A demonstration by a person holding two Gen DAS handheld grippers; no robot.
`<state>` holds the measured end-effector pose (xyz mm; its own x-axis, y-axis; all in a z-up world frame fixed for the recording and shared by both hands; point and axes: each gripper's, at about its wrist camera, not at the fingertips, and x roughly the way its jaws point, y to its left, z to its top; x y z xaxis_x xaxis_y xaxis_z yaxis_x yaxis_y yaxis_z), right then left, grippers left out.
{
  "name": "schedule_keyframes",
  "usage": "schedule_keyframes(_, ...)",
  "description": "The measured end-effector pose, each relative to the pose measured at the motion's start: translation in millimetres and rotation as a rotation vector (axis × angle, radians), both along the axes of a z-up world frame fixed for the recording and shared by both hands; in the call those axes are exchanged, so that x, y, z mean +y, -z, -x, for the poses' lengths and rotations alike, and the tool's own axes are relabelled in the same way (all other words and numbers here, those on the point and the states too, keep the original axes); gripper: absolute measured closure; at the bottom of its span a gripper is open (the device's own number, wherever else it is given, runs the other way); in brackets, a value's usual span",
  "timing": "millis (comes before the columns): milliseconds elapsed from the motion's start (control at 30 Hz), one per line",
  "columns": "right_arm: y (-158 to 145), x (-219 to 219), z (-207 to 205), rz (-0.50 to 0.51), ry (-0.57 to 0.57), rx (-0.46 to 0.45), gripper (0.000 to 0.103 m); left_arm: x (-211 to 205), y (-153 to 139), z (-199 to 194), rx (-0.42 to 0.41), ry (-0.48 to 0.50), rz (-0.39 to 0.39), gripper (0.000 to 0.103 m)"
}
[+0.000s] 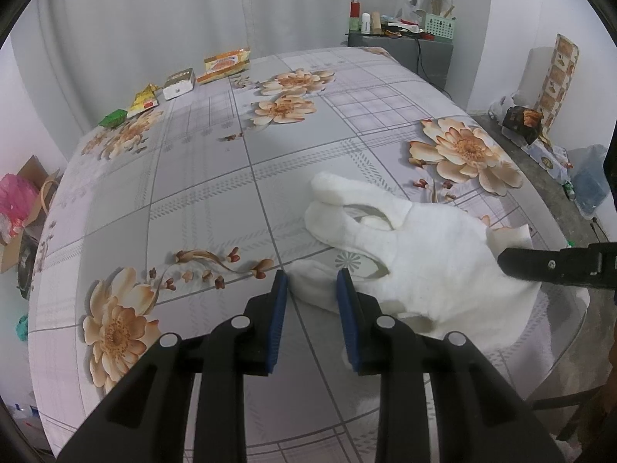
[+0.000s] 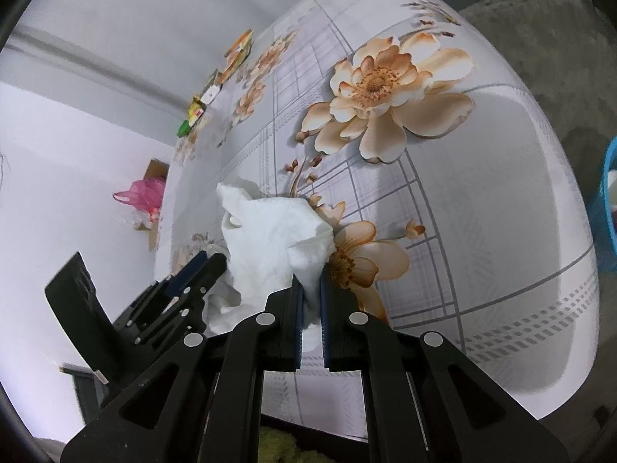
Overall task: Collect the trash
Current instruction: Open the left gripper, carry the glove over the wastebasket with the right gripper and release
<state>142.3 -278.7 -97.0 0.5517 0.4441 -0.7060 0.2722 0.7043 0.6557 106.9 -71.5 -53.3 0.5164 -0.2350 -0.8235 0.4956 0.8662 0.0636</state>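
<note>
Lying on the table (image 1: 216,208), the white bag (image 1: 416,254) was pinched by the right gripper (image 2: 311,281); the half-open left gripper (image 1: 311,281) straddled its edge without pressing.

Right tool (image 2: 311,301): angled down, blue pads clamped on one edge of the white bag (image 2: 270,239). Left tool (image 1: 312,281): angled down at the bag's opposite edge, jaws partly apart with a fold of the bag between them, its right pad (image 1: 347,308) against the material.
</note>
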Motion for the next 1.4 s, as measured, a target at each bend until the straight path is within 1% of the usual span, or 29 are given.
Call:
schedule_keyframes(33, -6, -4, 3, 0.000, 0.013, -0.024, 0.097, 3, -3, -1, 0.016, 0.002, 0.039, 0.077)
schedule_keyframes(100, -26, -16, 12, 0.026, 0.052, -0.089, 0.098, 8, -12, 0, 0.017, -0.001, 0.112, 0.077)
schedule_keyframes(167, -53, -38, 27, 0.058, 0.118, -0.160, 0.098, 10, -21, 2, 0.000, 0.004, 0.149, 0.075)
schedule_keyframes(200, -62, -47, 34, 0.069, 0.145, -0.181, 0.098, 10, -24, 2, -0.006, 0.007, 0.163, 0.071)
schedule_keyframes(267, -88, -76, 58, 0.124, 0.239, -0.224, 0.098, 9, -32, 4, -0.019, 0.015, 0.199, 0.065)
schedule_keyframes(333, -105, -100, 80, 0.166, 0.318, -0.248, 0.098, 6, -38, 7, -0.028, 0.029, 0.227, 0.054)
schedule_keyframes(400, -118, -126, 107, 0.220, 0.408, -0.261, 0.098, 2, -43, 11, -0.043, 0.044, 0.239, 0.047)
schedule_keyframes(467, -124, -147, 129, 0.270, 0.483, -0.250, 0.098, -5, -45, 14, -0.049, 0.067, 0.236, 0.041)
schedule_keyframes(500, -123, -160, 140, 0.297, 0.522, -0.231, 0.098, -9, -47, 16, -0.052, 0.077, 0.230, 0.036)
schedule_keyframes(567, -113, -184, 154, 0.328, 0.591, -0.179, 0.098, -15, -48, 20, -0.059, 0.092, 0.224, 0.033)
schedule_keyframes(633, -98, -203, 162, 0.324, 0.630, -0.133, 0.098, -21, -51, 25, -0.071, 0.104, 0.217, 0.028)
schedule_keyframes(667, -88, -212, 164, 0.320, 0.646, -0.104, 0.098, -22, -51, 26, -0.075, 0.108, 0.215, 0.027)
schedule_keyframes(733, -60, -233, 164, 0.326, 0.678, -0.027, 0.098, -27, -53, 29, -0.085, 0.117, 0.209, 0.024)
schedule_keyframes(833, -20, -252, 160, 0.329, 0.720, 0.052, 0.098, -31, -52, 31, -0.091, 0.120, 0.189, 0.021)
schedule_keyframes(900, 7, -270, 166, 0.329, 0.762, 0.101, 0.097, -34, -52, 32, -0.095, 0.120, 0.180, 0.021)
schedule_keyframes(933, 19, -276, 165, 0.350, 0.783, 0.135, 0.095, -35, -51, 32, -0.096, 0.121, 0.174, 0.020)
schedule_keyframes(967, 37, -286, 165, 0.378, 0.809, 0.191, 0.092, -36, -51, 33, -0.095, 0.121, 0.171, 0.019)
schedule_keyframes(1000, 47, -289, 167, 0.388, 0.823, 0.221, 0.088, -37, -51, 33, -0.093, 0.122, 0.168, 0.019)
schedule_keyframes(1033, 60, -294, 169, 0.398, 0.834, 0.262, 0.074, -38, -51, 33, -0.092, 0.122, 0.168, 0.018)
schedule_keyframes(1100, 79, -302, 173, 0.427, 0.864, 0.350, 0.061, -38, -51, 33, -0.087, 0.119, 0.171, 0.016)
schedule_keyframes(1133, 83, -302, 177, 0.434, 0.880, 0.380, 0.061, -38, -51, 33, -0.086, 0.118, 0.171, 0.015)
schedule_keyframes(1167, 83, -300, 180, 0.431, 0.886, 0.381, 0.061, -37, -52, 34, -0.089, 0.115, 0.171, 0.014)
schedule_keyframes(1233, 73, -286, 187, 0.443, 0.876, 0.350, 0.057, -35, -53, 35, -0.099, 0.107, 0.173, 0.012)
schedule_keyframes(1300, 56, -272, 185, 0.491, 0.842, 0.325, 0.056, -33, -54, 36, -0.104, 0.100, 0.179, 0.011)
schedule_keyframes(1400, 14, -235, 179, 0.555, 0.763, 0.212, 0.047, -28, -59, 38, -0.109, 0.087, 0.195, 0.008)
